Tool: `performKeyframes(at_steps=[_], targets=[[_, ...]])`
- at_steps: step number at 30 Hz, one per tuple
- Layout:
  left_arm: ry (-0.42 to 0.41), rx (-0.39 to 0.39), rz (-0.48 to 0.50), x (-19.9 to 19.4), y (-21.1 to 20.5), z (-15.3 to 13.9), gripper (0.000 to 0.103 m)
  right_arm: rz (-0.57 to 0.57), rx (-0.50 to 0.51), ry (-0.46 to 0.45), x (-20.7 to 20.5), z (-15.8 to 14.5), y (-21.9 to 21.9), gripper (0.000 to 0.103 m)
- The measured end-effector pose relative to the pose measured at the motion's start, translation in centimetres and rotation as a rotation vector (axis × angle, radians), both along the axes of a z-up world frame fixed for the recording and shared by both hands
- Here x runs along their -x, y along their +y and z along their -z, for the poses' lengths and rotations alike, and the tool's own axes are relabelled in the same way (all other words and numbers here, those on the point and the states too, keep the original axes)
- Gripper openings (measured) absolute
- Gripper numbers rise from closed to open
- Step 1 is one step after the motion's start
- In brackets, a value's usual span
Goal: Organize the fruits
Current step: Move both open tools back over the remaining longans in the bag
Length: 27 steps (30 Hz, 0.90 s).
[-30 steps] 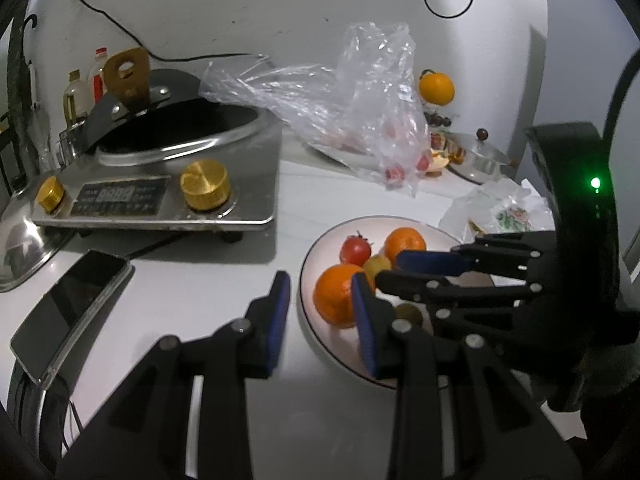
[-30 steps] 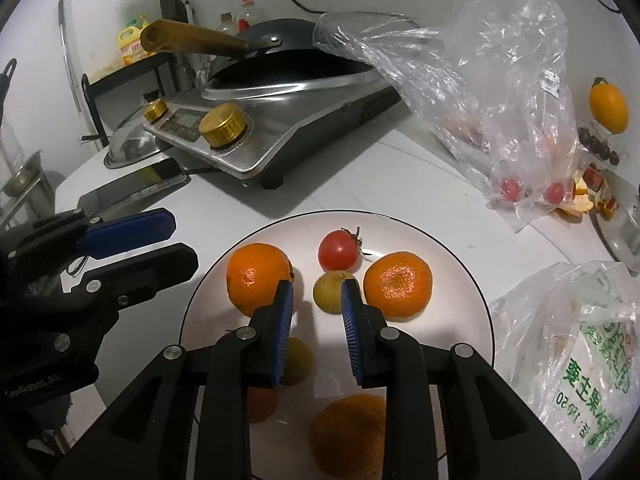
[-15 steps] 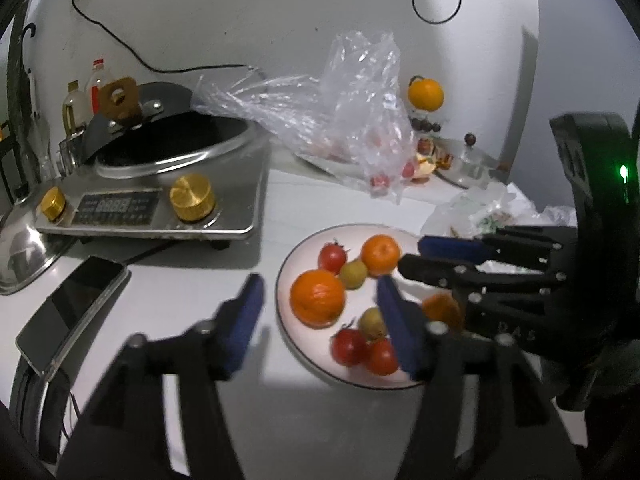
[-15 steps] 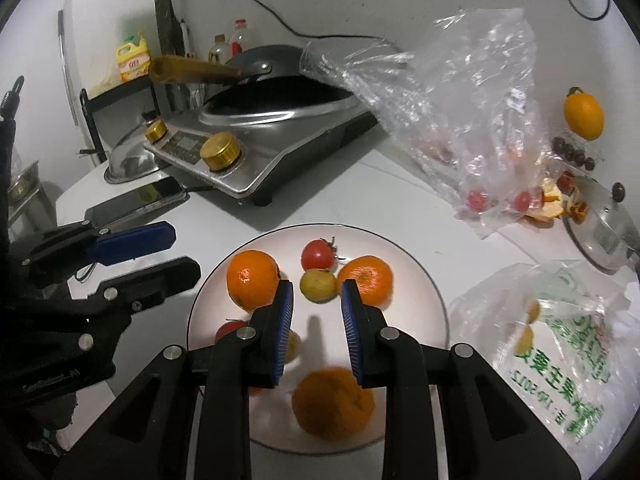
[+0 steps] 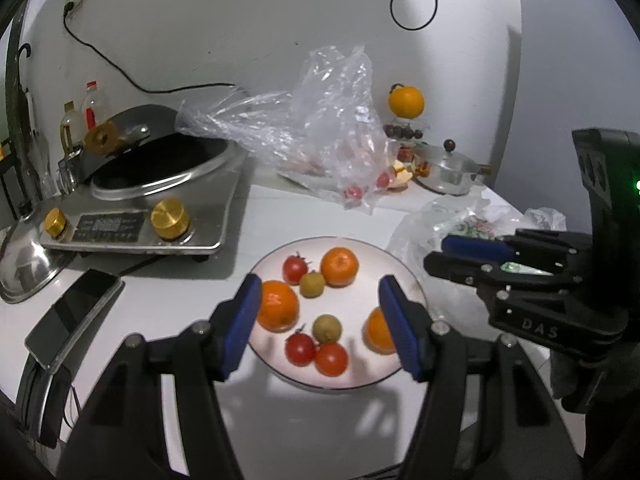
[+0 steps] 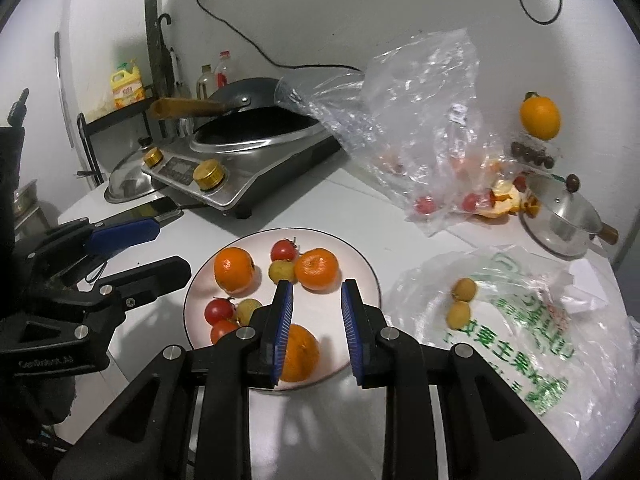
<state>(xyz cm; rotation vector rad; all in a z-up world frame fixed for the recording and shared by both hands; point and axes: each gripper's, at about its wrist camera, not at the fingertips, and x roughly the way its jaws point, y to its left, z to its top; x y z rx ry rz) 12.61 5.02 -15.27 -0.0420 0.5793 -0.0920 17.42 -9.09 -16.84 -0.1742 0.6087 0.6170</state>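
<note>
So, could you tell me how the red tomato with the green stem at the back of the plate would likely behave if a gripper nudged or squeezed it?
The tomato is round and glossy, so it would probably roll and could slip between flat pads. The plate is shallow, so it might roll off. It looks thin-skinned, so a hard squeeze could split it.

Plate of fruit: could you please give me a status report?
Left gripper open, empty; right gripper closed, empty. Plate holds eight fruits. Two small fruits at the printed bag. Nothing in the way.
</note>
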Motion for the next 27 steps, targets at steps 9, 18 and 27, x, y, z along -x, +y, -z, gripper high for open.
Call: performKeyframes(at_steps=[9, 18, 27], targets=[[-0.013, -0.036, 0.030, -0.1, -3.4, -1.2, 0.062, 0.022, -0.019, -0.024, 0.8, -0.8, -3.2, 0.027], [0.002, -0.053, 0.041, -0.7, -6.5, -1.2, 0.062, 0.061, -0.043, -0.040, 0.9, -1.2, -7.1, 0.027], [0.019, -0.097, 0.080, -1.9, -10.4, -1.2, 0.062, 0.107, -0.102, -0.039, 0.3, -0.9, -11.7, 0.027]])
